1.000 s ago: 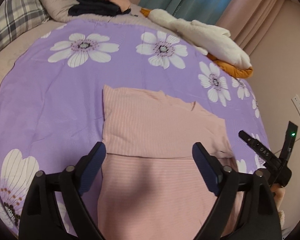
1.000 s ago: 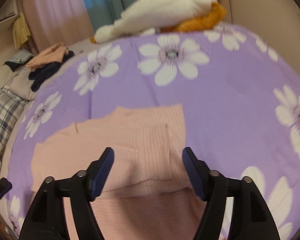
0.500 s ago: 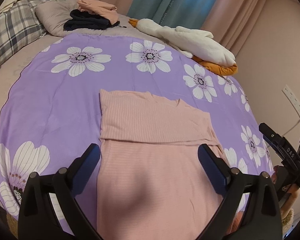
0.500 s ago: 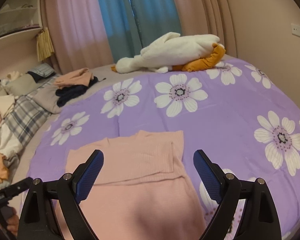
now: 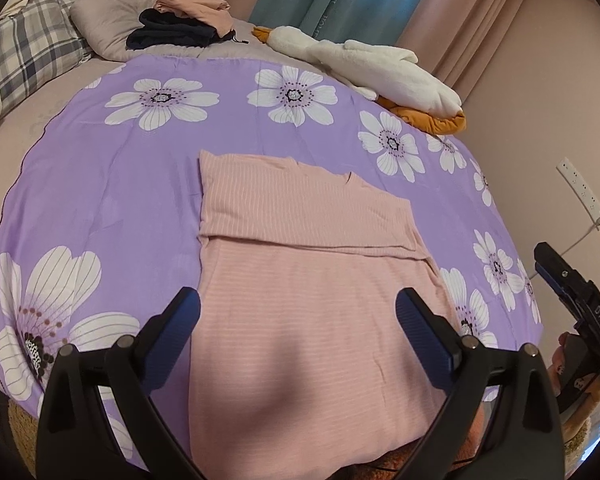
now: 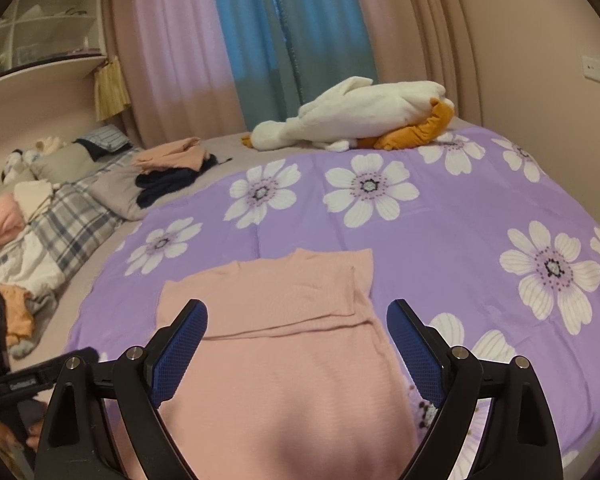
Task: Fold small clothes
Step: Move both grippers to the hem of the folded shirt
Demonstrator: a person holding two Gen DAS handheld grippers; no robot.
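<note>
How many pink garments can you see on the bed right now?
3, perhaps more hidden: the pink top spread on the purple cover in front, one atop dark clothes by the grey pillow, and a crumpled one at the far left edge.

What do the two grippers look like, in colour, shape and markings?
Both are alike. The left gripper and the right gripper each have a black plastic frame with silver screw heads and two angled fingers with blue textured pads. Seen from the side, the right one bears white letters "DAS".

pink garment's (image 5: 312, 320) near hem cut off below – right gripper (image 5: 572, 300) half out of frame
</note>
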